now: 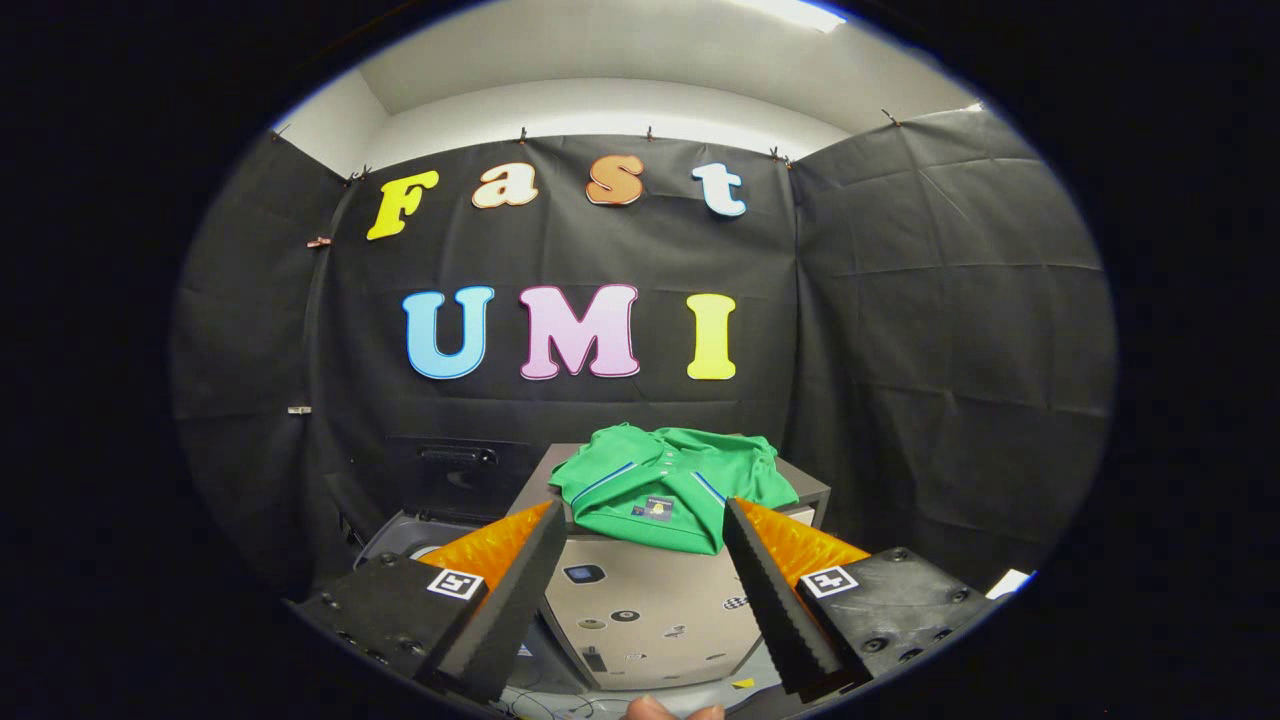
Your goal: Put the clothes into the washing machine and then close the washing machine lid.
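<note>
one green shirt (668,487) lay ahead on the cabinet (650,600); my tool (640,560) was released, so i'd centre over its bunched middle.

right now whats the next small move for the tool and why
Probably ease the tool forward and up toward the green polo shirt. Its fingers stand open with nothing between them, and the shirt lies folded on top of the cabinet, just beyond the fingertips. The washing machine, low beside the cabinet, can wait until it's gripped.

Black cloth walls (930,300) enclose the booth beneath a white ceiling (640,50) with a bright light (795,12).
</note>
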{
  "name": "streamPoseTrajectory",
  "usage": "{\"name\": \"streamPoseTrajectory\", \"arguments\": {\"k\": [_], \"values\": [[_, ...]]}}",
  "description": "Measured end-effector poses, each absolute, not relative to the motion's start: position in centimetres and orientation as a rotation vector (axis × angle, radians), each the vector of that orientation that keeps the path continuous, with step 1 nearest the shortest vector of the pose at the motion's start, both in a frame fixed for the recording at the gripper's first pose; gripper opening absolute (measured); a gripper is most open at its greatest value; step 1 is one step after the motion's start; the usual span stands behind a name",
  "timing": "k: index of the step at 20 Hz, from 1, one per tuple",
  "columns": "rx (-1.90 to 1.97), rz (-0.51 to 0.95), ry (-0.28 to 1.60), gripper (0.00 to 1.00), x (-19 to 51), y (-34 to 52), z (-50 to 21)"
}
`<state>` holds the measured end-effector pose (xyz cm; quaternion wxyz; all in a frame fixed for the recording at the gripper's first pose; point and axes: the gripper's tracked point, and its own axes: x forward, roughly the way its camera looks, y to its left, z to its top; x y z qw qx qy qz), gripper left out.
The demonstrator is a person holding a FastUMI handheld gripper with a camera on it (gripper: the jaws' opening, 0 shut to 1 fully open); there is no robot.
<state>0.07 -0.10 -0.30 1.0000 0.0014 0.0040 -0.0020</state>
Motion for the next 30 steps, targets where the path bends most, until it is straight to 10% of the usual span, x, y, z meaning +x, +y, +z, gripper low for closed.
{"name": "streamPoseTrajectory", "arguments": {"k": [30], "values": [[-0.018,0.114,0.291,0.99,18.9,-0.2,-1.3]]}}
